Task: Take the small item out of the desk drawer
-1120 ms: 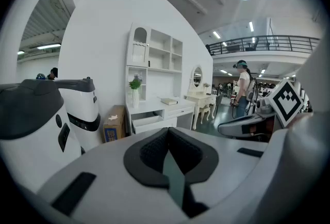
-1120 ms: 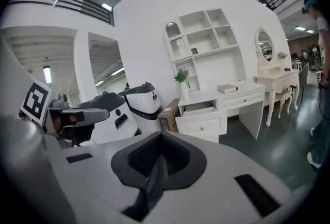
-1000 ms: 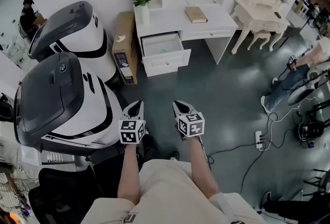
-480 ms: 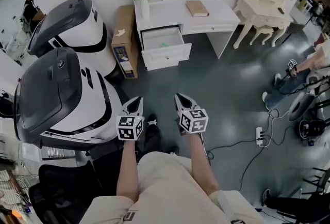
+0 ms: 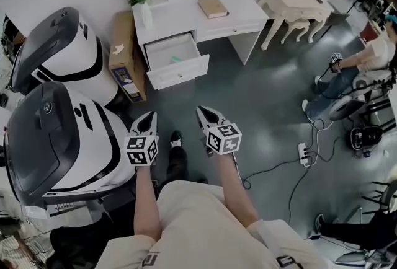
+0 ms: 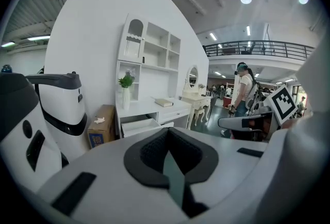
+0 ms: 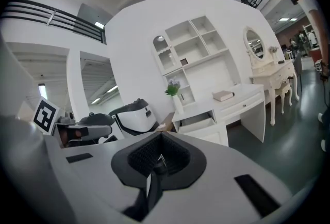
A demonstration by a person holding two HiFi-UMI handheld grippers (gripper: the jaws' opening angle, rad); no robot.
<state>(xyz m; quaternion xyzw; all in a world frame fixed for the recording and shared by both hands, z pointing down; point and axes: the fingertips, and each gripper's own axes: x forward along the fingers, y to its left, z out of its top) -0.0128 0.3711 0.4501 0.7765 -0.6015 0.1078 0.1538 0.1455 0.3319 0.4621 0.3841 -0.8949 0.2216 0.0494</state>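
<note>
You stand well back from the white bench [image 5: 177,17], left tool [image 5: 149,116] and right tool [image 5: 202,111] both closed and empty. The small item [image 5: 177,58], a pale green speck in the open drawer [image 5: 180,70], looks light and probably wants a gentle pinch across its narrow sides.

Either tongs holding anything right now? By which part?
Nothing is held. The left tongs and right tongs are both shut and empty, well apart from the open desk drawer.
</note>
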